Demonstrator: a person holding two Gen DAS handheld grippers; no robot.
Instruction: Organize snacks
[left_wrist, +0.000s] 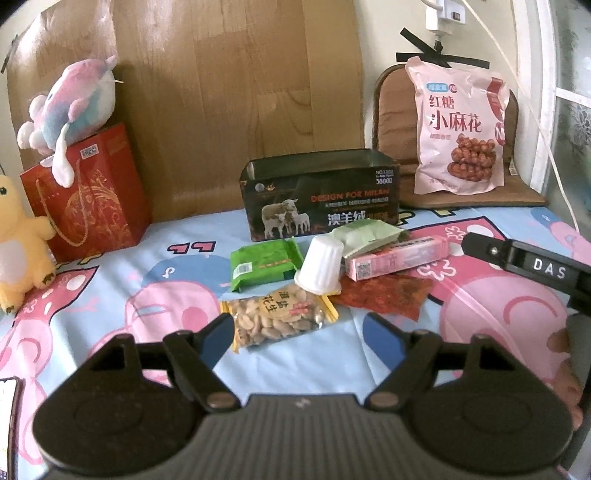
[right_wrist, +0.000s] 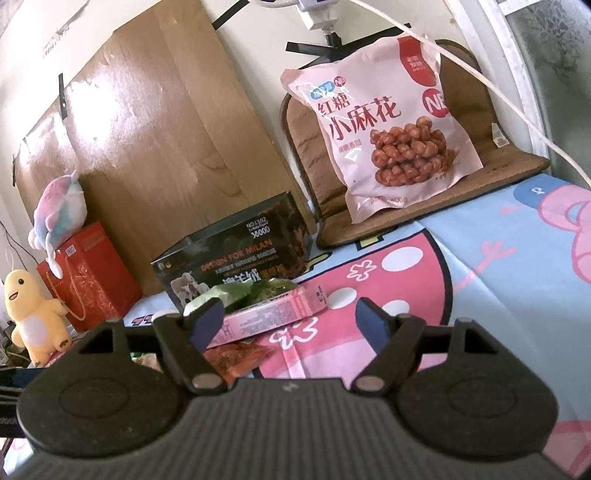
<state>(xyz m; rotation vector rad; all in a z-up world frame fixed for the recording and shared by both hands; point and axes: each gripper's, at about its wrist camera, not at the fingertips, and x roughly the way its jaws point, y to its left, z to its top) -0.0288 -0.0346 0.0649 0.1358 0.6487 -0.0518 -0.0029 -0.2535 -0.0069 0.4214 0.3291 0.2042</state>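
Note:
Small snacks lie in a pile on the cartoon bedsheet (left_wrist: 110, 295): a peanut packet (left_wrist: 279, 317), a green packet (left_wrist: 264, 267), a white cup (left_wrist: 320, 266) on its side, a pink box (left_wrist: 397, 256), a pale green bag (left_wrist: 364, 236) and a red spicy strip packet (left_wrist: 384, 295). Behind them stands an open black box (left_wrist: 321, 195). My left gripper (left_wrist: 301, 332) is open and empty just in front of the peanut packet. My right gripper (right_wrist: 291, 319) is open and empty, right of the pile, close to the pink box (right_wrist: 273, 314); it also shows in the left wrist view (left_wrist: 528, 262).
A large pink twisted-dough snack bag (left_wrist: 458, 129) leans on a brown cushion (left_wrist: 391, 110) at the back right. A red gift bag (left_wrist: 88, 199) with a plush dolphin (left_wrist: 70, 110) on top stands at the left, beside a yellow plush (left_wrist: 18, 243). A wooden board (left_wrist: 240, 92) backs the bed.

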